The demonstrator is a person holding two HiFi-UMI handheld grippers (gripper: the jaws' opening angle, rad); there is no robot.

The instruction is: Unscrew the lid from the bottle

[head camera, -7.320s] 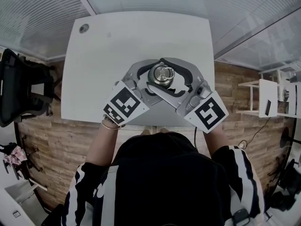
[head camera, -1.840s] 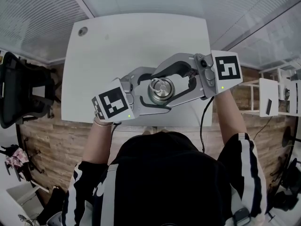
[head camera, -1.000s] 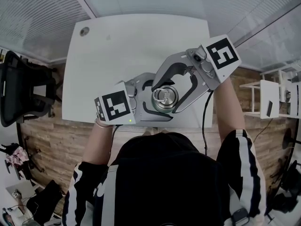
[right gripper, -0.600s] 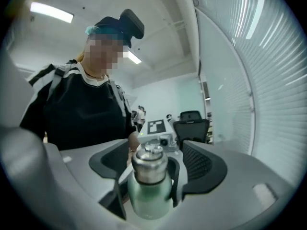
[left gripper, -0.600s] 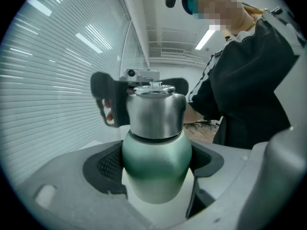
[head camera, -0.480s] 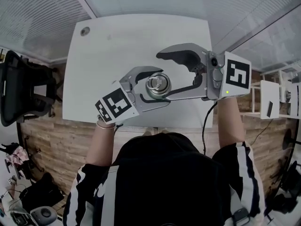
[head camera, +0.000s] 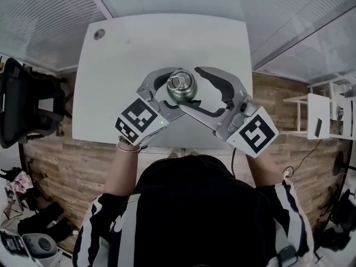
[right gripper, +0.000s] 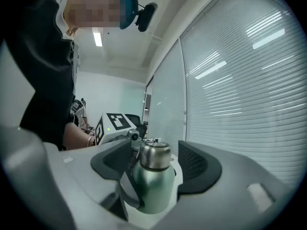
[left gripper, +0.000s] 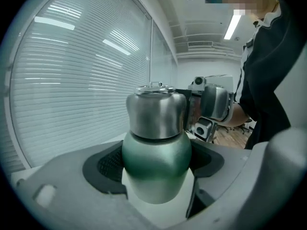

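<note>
A green metal bottle (head camera: 181,86) with a steel lid (left gripper: 156,111) stands near the front of the white table (head camera: 139,49). My left gripper (head camera: 178,89) comes in from the lower left and is shut on the bottle's green body (left gripper: 156,152), a pad pressing on each side. My right gripper (head camera: 191,89) reaches in from the lower right at lid height. Its jaws have just been closing, and the lid (right gripper: 154,157) stands between the dark pads (right gripper: 196,166) with a gap showing on the right side. The left gripper's jaw crosses in front of the bottle (right gripper: 152,186) there.
A round grommet (head camera: 99,34) sits at the table's far left corner. A black office chair (head camera: 25,102) stands left of the table, and white furniture (head camera: 317,115) stands to the right on the wooden floor. The table's front edge runs just below both marker cubes.
The left gripper carried the bottle farther from the person and slightly left. The right gripper came off the lid, swung from the bottle's upper right round to its lower right, and brackets the lid again.
</note>
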